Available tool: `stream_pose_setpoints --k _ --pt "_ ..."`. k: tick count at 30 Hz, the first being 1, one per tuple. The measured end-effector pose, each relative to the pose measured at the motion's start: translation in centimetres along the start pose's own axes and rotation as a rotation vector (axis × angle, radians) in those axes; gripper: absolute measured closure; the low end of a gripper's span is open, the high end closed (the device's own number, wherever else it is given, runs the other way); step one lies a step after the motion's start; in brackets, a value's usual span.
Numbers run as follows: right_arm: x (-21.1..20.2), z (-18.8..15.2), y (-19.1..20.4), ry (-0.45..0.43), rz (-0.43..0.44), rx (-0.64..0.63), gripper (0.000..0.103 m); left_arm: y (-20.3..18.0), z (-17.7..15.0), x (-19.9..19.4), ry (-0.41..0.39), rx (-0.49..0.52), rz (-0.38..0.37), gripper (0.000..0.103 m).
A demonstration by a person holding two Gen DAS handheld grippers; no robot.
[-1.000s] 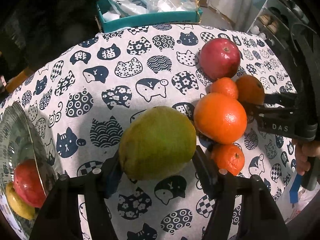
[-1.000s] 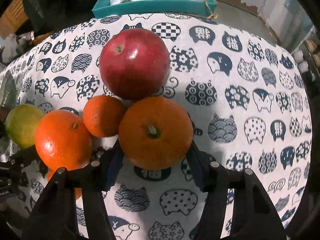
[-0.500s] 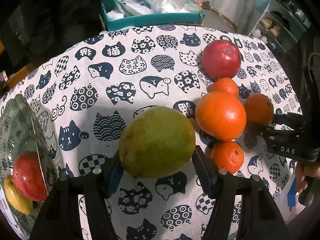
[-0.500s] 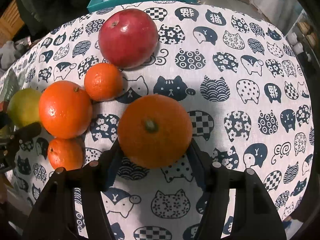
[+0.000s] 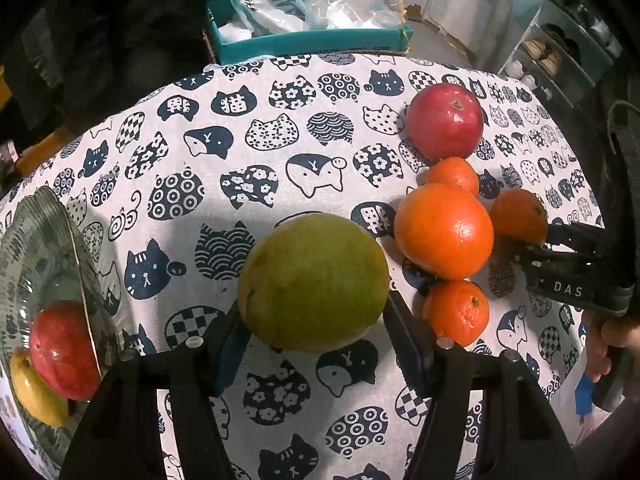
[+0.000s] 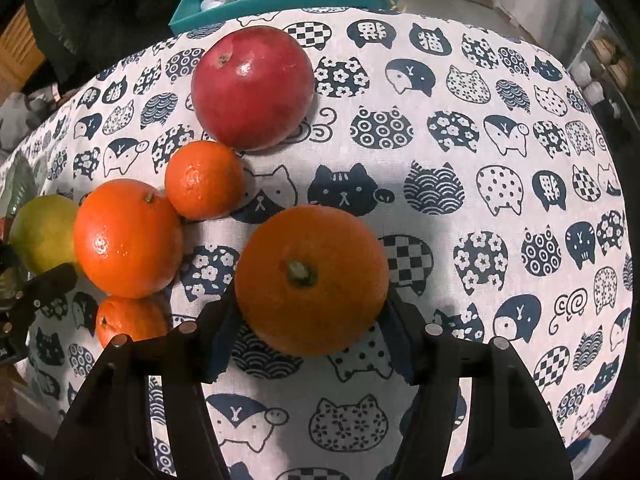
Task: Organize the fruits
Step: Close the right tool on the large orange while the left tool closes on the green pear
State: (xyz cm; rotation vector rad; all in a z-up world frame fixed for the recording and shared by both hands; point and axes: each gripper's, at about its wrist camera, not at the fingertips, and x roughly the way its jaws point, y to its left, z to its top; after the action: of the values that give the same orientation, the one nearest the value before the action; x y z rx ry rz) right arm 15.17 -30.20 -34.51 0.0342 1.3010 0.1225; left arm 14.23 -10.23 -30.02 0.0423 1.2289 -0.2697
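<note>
My left gripper (image 5: 314, 320) is shut on a large green fruit (image 5: 314, 280), just above the cat-print tablecloth (image 5: 240, 152). My right gripper (image 6: 312, 308) has an orange (image 6: 312, 276) between its pads, which press on it while the jaws are closing. In the left wrist view that orange (image 5: 518, 216) shows at the right. Beside it lie a big orange (image 6: 128, 238), two mandarins (image 6: 204, 180) (image 6: 128, 320) and a red round fruit (image 6: 252, 86). A glass bowl (image 5: 48, 248) at the left holds a red fruit (image 5: 60, 348) and a yellow one (image 5: 36, 396).
A teal box (image 5: 312, 40) with plastic bags stands beyond the table's far edge. Shelves (image 5: 560, 52) stand at the far right. A hand (image 5: 612, 344) grips the right tool. The cloth to the right of the held orange (image 6: 500, 200) is bare.
The right gripper has drawn its orange a little away from the red fruit and the mandarin it sat against. The left gripper and the green fruit have stayed put.
</note>
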Motion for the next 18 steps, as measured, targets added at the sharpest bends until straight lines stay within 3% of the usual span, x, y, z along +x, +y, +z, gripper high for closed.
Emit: stream_pose_setpoints --k 9,18 --pt "-1.5 -2.3 -0.4 -0.026 -0.008 0.003 0.042 0.1 0.1 -0.8 -0.028 -0.006 -0.001 0.039" --pt "-2.3 -2.6 -0.6 -0.036 0.001 0.013 0.042 0.2 0.1 -1.0 -0.035 0.003 -0.018 0.039"
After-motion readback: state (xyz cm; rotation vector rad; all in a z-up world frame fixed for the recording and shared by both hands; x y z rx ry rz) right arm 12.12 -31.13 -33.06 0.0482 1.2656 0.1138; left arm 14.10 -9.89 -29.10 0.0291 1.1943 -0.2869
